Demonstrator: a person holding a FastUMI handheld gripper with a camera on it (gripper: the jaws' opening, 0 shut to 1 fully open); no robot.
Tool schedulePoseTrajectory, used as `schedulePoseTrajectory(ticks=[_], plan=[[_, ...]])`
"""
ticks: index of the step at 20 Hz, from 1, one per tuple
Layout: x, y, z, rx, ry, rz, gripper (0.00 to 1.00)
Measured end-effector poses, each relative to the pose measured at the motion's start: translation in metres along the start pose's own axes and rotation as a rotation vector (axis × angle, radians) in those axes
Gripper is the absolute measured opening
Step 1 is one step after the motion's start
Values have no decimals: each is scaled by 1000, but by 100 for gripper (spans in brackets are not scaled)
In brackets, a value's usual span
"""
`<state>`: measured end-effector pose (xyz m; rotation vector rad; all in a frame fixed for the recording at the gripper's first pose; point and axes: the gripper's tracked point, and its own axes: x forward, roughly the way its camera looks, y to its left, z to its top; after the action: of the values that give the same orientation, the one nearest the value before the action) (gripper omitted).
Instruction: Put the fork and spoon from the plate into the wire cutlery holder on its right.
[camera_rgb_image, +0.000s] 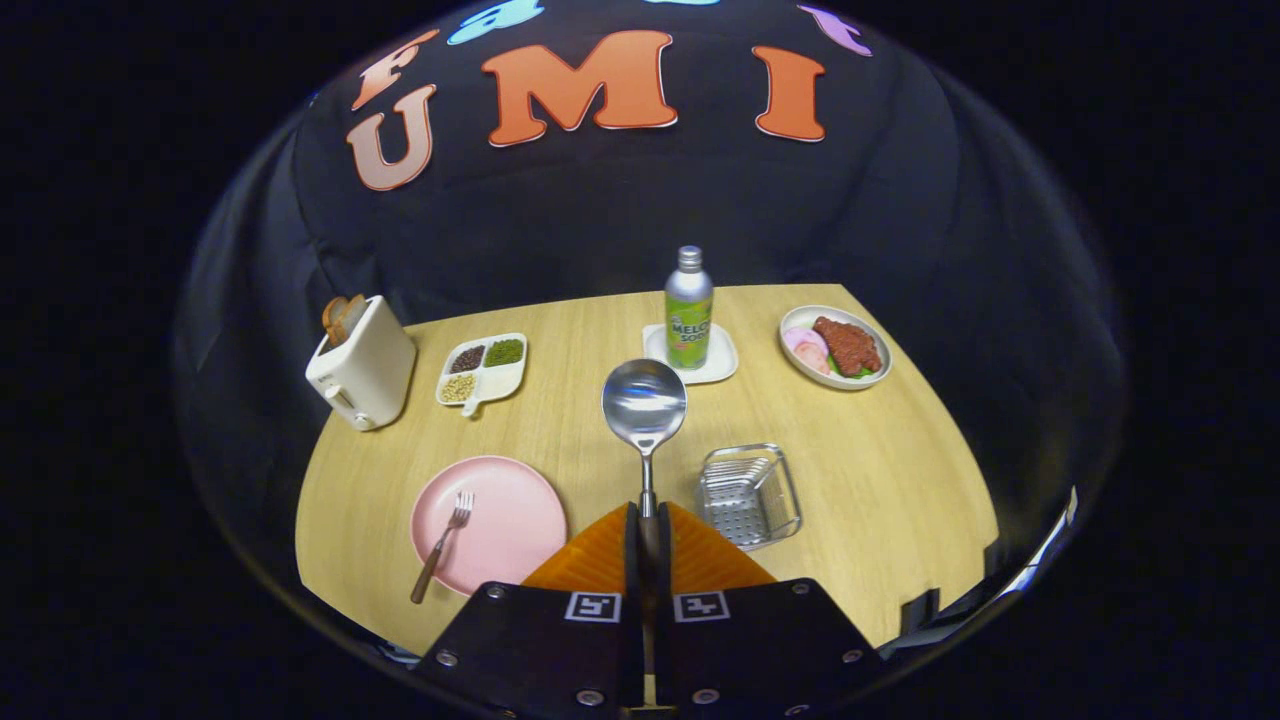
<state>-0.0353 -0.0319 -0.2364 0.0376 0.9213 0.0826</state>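
Gripper (648, 535) fingers pinch spoon (644, 408) handle; bowl stands ahead of fingertips, lifted above table (900, 470). Step in hand, by judgement: spoon carried toward holder. Pink plate (500, 515) just left of fingers, fork (443, 545) on it, handle overhanging near rim. Wire cutlery holder (750, 495) just right of fingers. Next move calls for shift right, handle lowered into holder, then release. Bottle (689, 308) beyond spoon.

- I look down on a pale wooden table (900, 470), evenly lit from above.
- A black cloth wall (620, 220) rises behind the table's far edge at 12 o'clock and folds round toward 9 and 3 o'clock, dark and creased.
- At 4 o'clock, past the table's edge, there is a thin pale strip (1050, 540); I cannot tell what it is.
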Motion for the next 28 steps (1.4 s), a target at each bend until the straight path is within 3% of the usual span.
schedulePoseTrajectory(ticks=[12,28], plan=[[14,-55,-16,-135,253,-14,5],[54,-72,-59,-297,615,21,5]])
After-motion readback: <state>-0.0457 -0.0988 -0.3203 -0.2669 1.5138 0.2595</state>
